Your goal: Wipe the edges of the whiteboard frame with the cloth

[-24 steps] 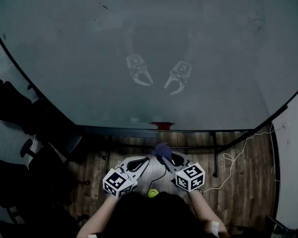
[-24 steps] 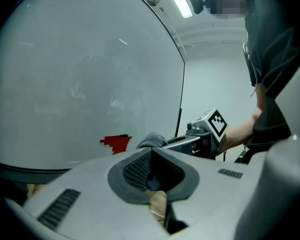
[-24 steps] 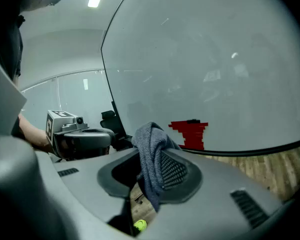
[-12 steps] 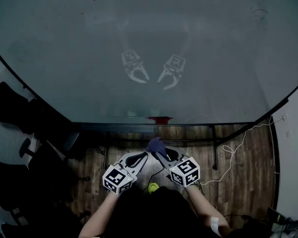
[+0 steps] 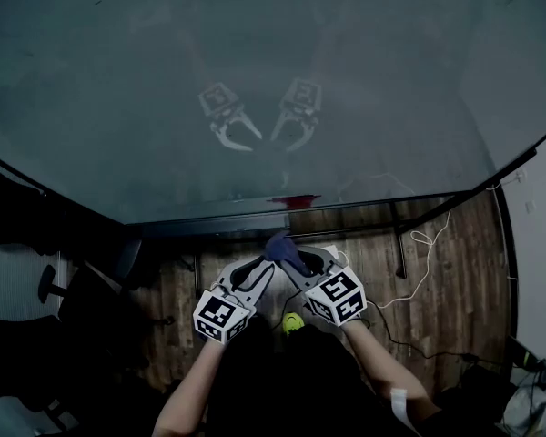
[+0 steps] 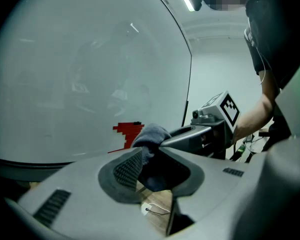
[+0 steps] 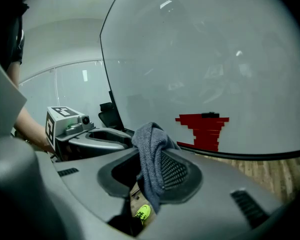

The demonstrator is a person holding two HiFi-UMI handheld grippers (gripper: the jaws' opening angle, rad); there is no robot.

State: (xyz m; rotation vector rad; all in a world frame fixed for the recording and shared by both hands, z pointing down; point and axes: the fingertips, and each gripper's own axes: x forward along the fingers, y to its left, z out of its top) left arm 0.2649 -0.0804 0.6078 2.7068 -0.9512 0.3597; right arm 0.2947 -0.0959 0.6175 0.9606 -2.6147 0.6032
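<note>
The right gripper (image 5: 293, 257) pinches the cloth (image 5: 278, 244) near the whiteboard frame (image 5: 209, 225) — the left gripper (image 5: 263, 269) has just spread its jaws around it, likely to regrip.

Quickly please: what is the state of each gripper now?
Left gripper: open, just opened, cloth between jaws.
Right gripper: closed, holding the cloth.
</note>
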